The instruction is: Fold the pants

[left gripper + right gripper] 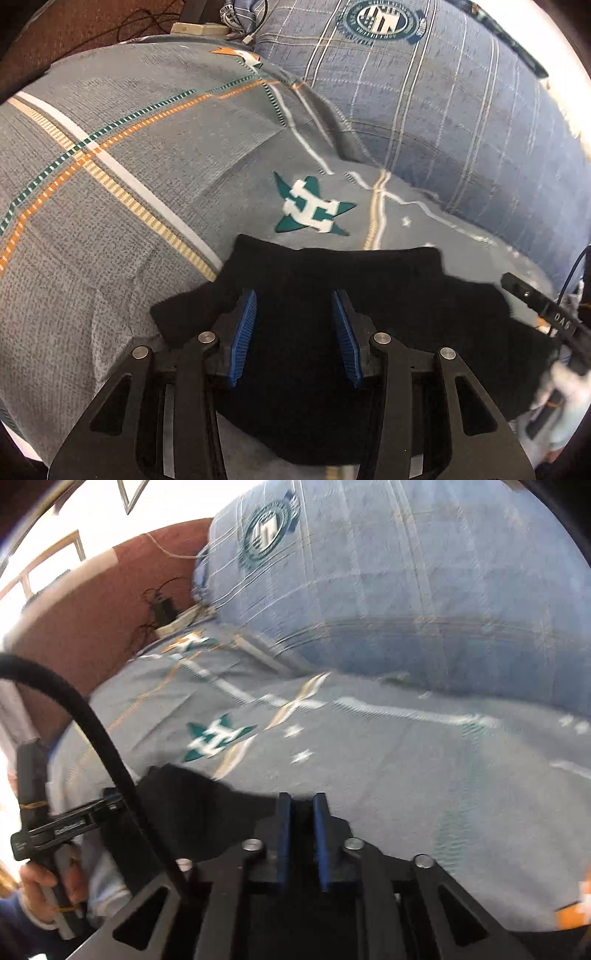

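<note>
The black pants (369, 295) lie in a bunched heap on the grey bedsheet (110, 221). My left gripper (295, 306) hovers over the pants with its blue-padded jaws open and nothing between them. In the right wrist view my right gripper (302, 805) has its jaws nearly closed, with black cloth of the pants (207, 812) between and under them at the heap's right edge. This view is motion-blurred. The left gripper's handle (48, 827) and the hand holding it show at the far left.
A large blue plaid pillow (443, 110) lies behind the pants on the bed. A power strip with cables (199, 29) sits at the bed's far edge by a red-brown wall (92, 627). A black cable (99, 738) arcs across the right wrist view.
</note>
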The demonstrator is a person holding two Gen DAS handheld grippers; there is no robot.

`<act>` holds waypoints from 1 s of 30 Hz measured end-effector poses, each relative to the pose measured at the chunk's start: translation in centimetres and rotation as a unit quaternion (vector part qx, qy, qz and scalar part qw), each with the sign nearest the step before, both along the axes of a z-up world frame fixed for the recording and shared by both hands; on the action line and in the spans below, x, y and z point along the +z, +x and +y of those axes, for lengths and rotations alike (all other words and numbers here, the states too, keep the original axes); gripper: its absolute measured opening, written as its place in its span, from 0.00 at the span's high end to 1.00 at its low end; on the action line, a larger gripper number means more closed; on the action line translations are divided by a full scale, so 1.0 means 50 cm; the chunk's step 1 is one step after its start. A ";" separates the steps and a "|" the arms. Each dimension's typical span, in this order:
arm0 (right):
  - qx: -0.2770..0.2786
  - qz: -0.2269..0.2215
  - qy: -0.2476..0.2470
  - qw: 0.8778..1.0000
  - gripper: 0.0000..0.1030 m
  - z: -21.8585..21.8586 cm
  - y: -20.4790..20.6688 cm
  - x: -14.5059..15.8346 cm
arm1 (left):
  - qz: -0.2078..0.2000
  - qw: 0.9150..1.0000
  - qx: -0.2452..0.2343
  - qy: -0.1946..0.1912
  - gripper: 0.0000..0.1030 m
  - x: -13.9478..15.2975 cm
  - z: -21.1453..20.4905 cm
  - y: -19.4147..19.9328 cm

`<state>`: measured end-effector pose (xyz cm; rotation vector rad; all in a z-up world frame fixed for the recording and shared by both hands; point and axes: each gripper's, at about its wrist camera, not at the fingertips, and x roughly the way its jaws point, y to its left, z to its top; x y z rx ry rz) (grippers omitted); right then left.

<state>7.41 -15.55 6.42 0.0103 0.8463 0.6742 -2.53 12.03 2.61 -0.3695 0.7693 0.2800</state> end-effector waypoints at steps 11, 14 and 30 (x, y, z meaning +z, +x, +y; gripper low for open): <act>-0.012 0.028 0.055 0.998 0.49 -0.024 -0.014 0.002 | -0.001 1.000 0.003 -0.012 0.59 -0.016 0.012 -0.014; 0.011 0.061 0.036 0.997 0.43 0.003 0.002 -0.018 | -0.001 1.000 0.003 -0.007 0.59 -0.017 0.009 -0.013; 0.017 0.020 -0.040 0.999 0.89 0.030 -0.007 -0.038 | -0.025 0.996 0.005 -0.090 0.60 -0.010 0.044 -0.045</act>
